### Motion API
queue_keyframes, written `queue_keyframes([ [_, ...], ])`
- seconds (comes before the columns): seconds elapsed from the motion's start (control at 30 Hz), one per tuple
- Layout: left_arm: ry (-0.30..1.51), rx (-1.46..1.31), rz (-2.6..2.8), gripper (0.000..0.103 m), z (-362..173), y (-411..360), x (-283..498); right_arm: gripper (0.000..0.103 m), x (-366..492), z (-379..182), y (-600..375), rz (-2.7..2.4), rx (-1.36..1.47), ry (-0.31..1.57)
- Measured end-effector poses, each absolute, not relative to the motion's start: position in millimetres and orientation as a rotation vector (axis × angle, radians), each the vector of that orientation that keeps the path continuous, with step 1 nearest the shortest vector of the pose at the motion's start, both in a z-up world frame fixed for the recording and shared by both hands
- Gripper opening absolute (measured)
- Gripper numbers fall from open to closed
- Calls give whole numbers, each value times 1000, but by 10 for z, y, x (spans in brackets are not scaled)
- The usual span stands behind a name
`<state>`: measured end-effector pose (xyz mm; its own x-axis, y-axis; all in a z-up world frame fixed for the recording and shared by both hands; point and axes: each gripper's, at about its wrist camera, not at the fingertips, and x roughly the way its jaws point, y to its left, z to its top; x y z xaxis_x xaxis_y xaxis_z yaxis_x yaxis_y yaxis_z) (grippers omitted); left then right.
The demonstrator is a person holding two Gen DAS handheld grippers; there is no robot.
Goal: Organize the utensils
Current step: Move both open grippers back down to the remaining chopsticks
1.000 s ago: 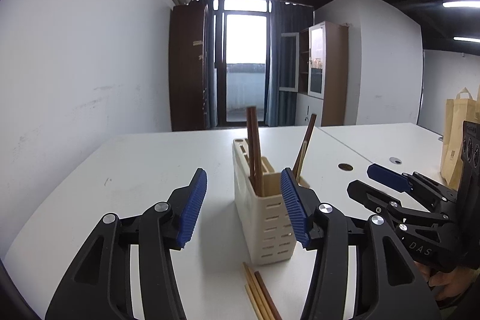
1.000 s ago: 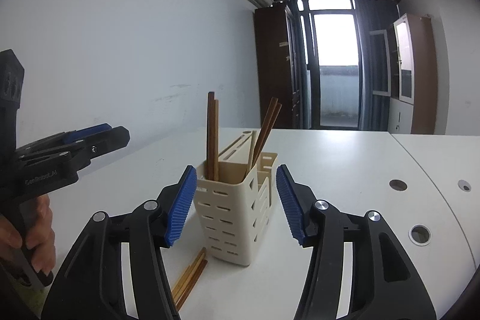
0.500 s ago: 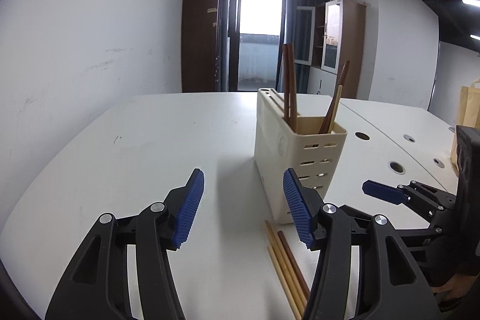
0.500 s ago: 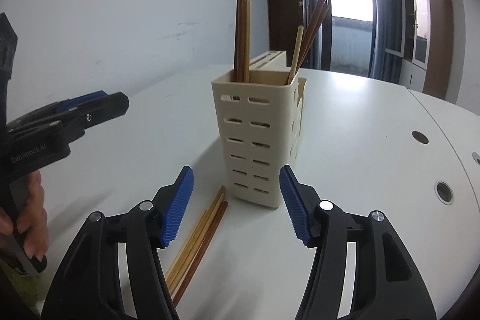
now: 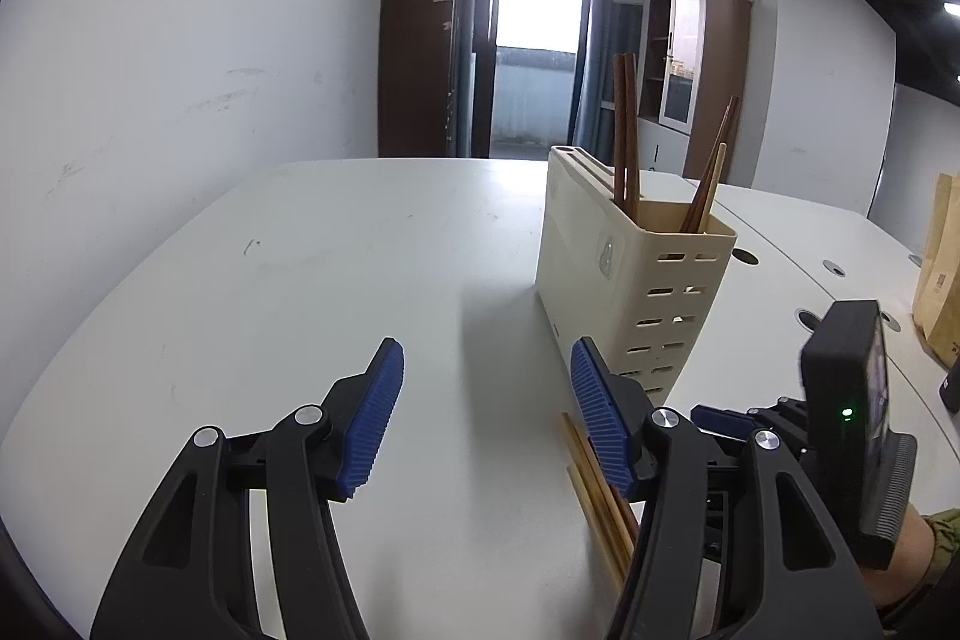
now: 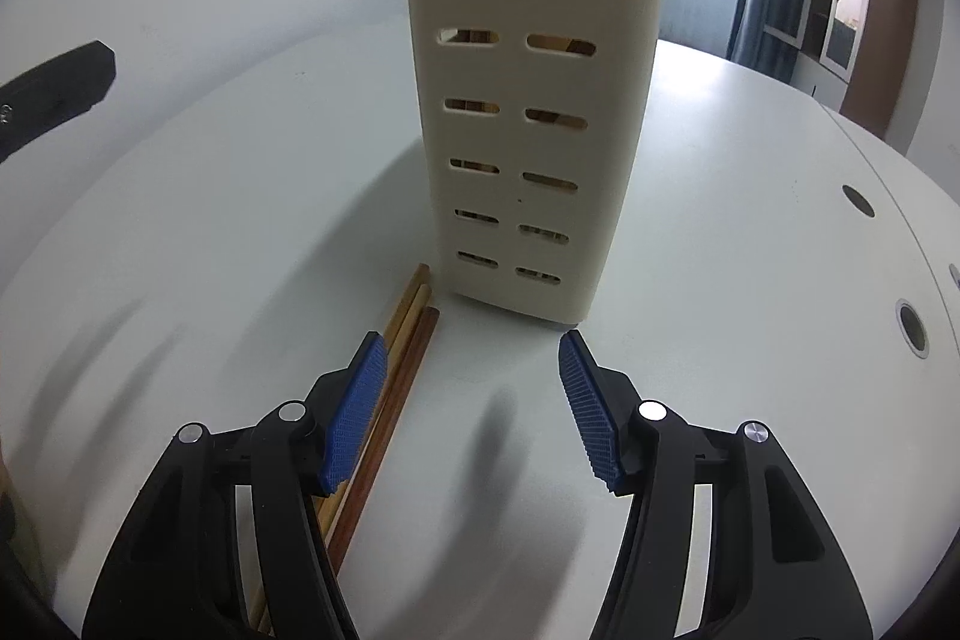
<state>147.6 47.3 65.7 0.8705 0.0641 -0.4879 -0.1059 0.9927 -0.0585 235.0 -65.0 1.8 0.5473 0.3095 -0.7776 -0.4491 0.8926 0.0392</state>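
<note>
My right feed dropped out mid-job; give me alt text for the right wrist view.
The open right gripper hangs low over the white table, empty, facing the cream slotted utensil holder close ahead. Loose chopsticks lie flat on the table beside the holder's base, running back under the gripper's left finger. More chopsticks stand inside the holder.

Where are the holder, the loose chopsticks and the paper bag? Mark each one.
holder (image 6: 528, 124): right wrist view, slotted front wall.
loose chopsticks (image 6: 414, 325): right wrist view, shafts near their far ends.
paper bag (image 5: 942, 274): left wrist view, its side.
</note>
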Motion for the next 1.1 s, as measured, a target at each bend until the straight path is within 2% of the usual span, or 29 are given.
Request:
queue_keyframes([
  [0.97, 548, -69, 106, 62, 554, 439, 1595, 59, 2315, -196, -463, 420, -223, 990],
  [1.0, 554, -67, 110, 62, 540, 440, 1609, 57, 2309, -188, -473, 426, -222, 993],
  [1.03, 562, -63, 115, 62, 519, 441, 1625, 49, 2296, -180, -478, 428, -223, 994],
  [1.1, 582, -60, 119, 62, 472, 444, 1665, 42, 2339, -177, -541, 434, -224, 1001],
])
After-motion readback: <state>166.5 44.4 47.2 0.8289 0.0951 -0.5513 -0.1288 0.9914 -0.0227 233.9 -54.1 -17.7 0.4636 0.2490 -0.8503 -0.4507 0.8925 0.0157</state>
